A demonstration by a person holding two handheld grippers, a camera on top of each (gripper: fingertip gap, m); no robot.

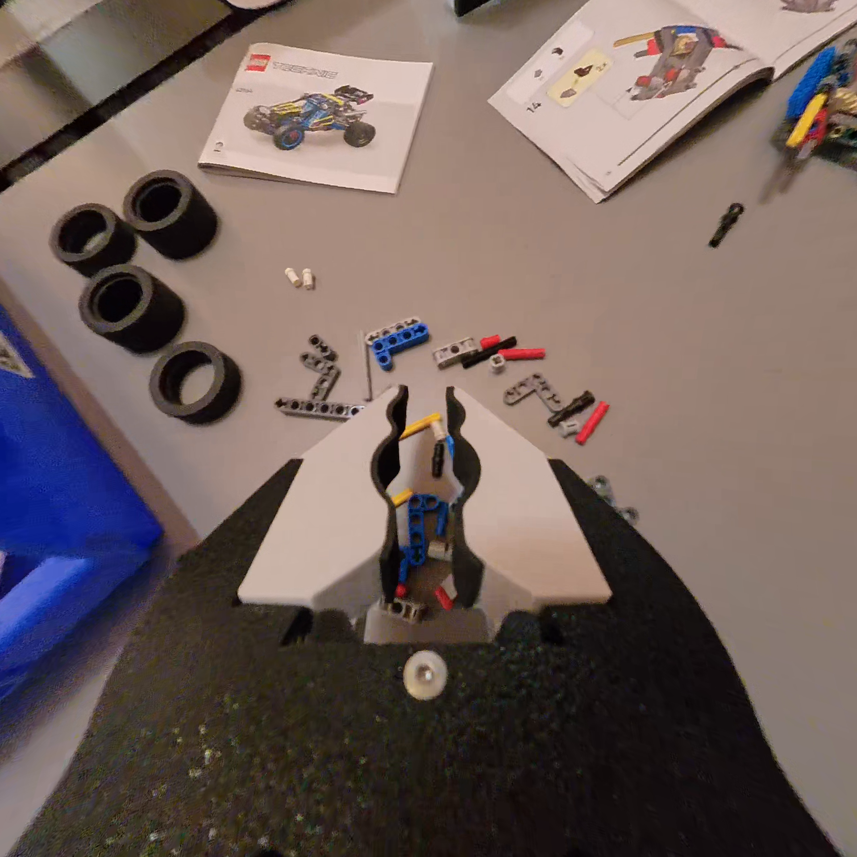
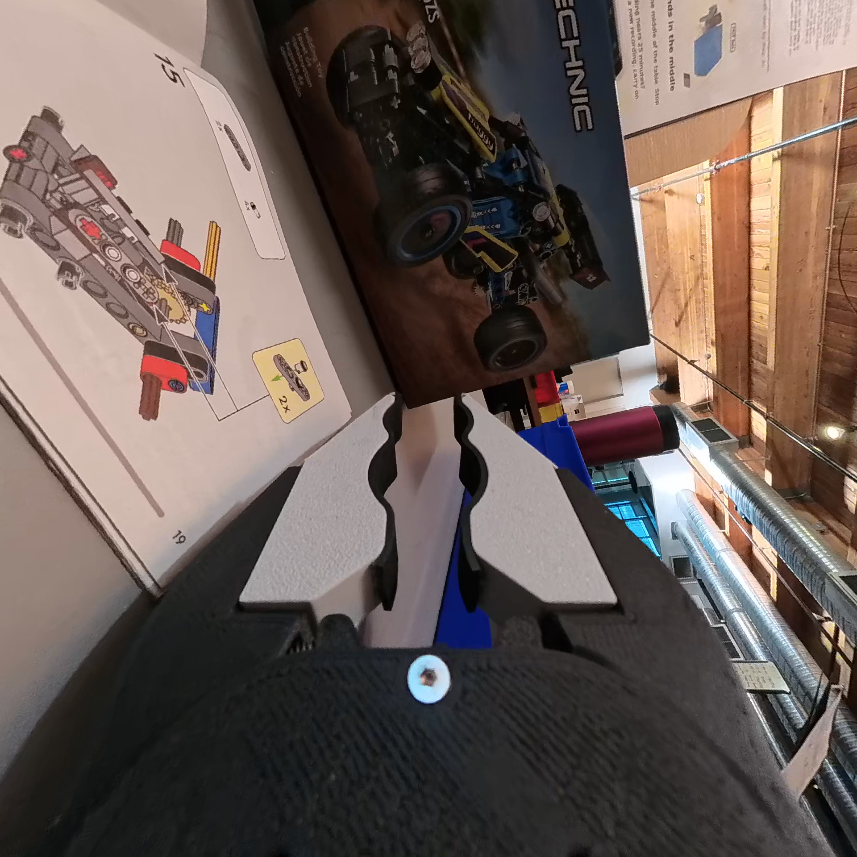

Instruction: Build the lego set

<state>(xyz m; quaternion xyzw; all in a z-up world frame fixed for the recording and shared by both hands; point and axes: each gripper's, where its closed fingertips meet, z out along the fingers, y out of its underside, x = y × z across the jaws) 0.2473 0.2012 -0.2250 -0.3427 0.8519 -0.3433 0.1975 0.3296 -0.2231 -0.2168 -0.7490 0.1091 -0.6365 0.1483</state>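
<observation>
1. Above the grey table (image 1: pixel 649 297), the left gripper (image 1: pixel 426 394) is hovering with its jaws parted by a narrow gap and nothing between them; loose pieces are showing through the gap on the table below.
2. Just beyond the left gripper's tips, a blue bent beam (image 1: pixel 396 341) is lying among grey beams and red pins (image 1: pixel 521 354).
3. Left of that blue beam, four black tires (image 1: pixel 139 287) are sitting in a cluster, and two small white pins (image 1: pixel 300 278) are lying beyond it.
4. Farther from the blue beam, a closed booklet (image 1: pixel 320 118) is lying flat, an open booklet (image 1: pixel 649 88) to its right.
5. Right of the open booklet, the partly built model (image 1: pixel 821 106) is resting at the frame's edge.
6. Beside the open booklet (image 2: pixel 139 259), the right gripper (image 2: pixel 427 401) is tilting sideways, jaws slightly apart and gripping nothing, pointing at the set's box (image 2: pixel 463 195).
</observation>
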